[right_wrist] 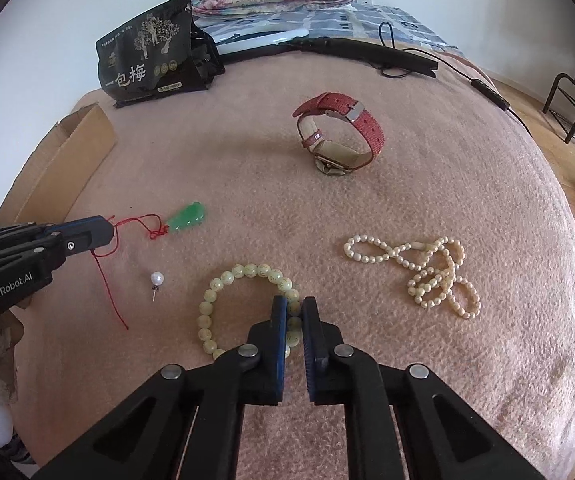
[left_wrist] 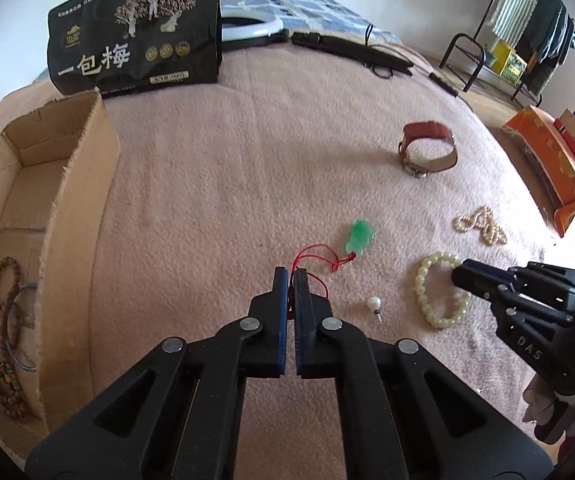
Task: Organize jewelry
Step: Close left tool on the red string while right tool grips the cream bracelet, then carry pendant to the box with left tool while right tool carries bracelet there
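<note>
Pickup step. Left gripper [left_wrist: 290, 274] pinched on red cord [right_wrist: 107, 280] of jade pendant [left_wrist: 359, 237], lying on bed. Right gripper [right_wrist: 294, 306] clamped on pale bead bracelet [right_wrist: 223, 280]. Next, probably: lift both, carry to cardboard box [left_wrist: 71, 184].

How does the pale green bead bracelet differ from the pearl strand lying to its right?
The bead bracelet has large, pale yellow-green beads; the pearl strand has much smaller cream-white ones. The bracelet lies as one open ring, while the strand is longer and twisted into overlapping loops. The right gripper has its fingers closed around the bracelet's beads; the strand lies untouched. Both rest on the pink blanket, outside the cardboard box.
</note>
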